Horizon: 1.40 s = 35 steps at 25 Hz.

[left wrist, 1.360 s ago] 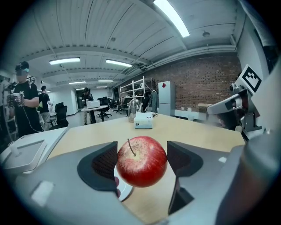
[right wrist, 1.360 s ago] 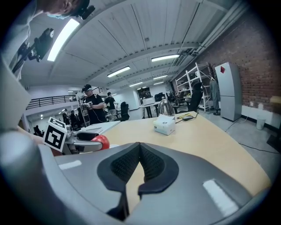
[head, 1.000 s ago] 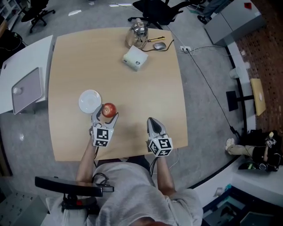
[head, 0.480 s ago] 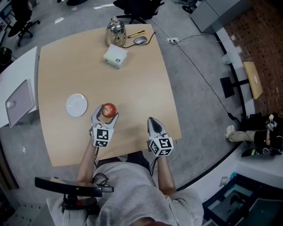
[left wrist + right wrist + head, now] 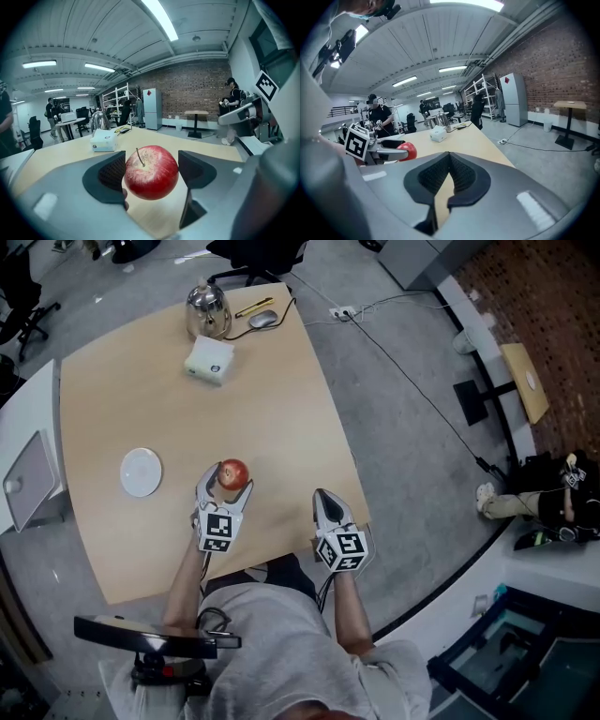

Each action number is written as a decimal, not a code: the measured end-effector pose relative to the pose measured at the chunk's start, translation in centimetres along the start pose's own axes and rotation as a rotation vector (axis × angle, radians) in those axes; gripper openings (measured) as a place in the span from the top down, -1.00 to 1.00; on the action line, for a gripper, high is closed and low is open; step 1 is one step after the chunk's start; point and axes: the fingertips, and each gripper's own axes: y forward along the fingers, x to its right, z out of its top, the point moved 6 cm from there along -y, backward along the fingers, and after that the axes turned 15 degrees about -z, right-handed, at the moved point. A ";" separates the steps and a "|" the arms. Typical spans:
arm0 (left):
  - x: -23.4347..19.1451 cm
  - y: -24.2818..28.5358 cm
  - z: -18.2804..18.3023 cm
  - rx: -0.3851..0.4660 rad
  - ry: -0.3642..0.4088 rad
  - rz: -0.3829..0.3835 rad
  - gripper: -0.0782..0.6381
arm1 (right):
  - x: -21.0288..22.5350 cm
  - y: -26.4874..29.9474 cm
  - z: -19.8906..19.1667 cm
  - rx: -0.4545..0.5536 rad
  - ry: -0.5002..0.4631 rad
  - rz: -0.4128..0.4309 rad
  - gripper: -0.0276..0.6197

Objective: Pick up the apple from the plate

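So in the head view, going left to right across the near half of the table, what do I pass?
White plate → apple, held in the left gripper → right gripper, shut and empty.

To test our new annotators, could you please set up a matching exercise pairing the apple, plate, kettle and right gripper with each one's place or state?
Things:
1. apple
2. plate
3. kettle
4. right gripper

Places or states:
A. shut, nothing in it
B. bare, left of the left gripper
C. by the far edge of the table
D. held between the left gripper's jaws

Pairs: 1-D, 2-B, 3-C, 4-A
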 end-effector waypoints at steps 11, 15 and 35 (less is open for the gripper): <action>3.3 3.8 1.7 -0.003 0.046 -0.081 -0.25 | 4.4 -2.1 -0.8 0.009 0.044 -0.085 0.90; 4.4 5.2 2.0 -0.004 0.062 -0.117 -0.25 | 5.6 -2.8 -1.2 0.013 0.060 -0.116 0.90; 11.6 11.2 3.7 -0.020 0.133 -0.276 -0.25 | 12.7 -7.2 -3.4 0.023 0.145 -0.263 0.90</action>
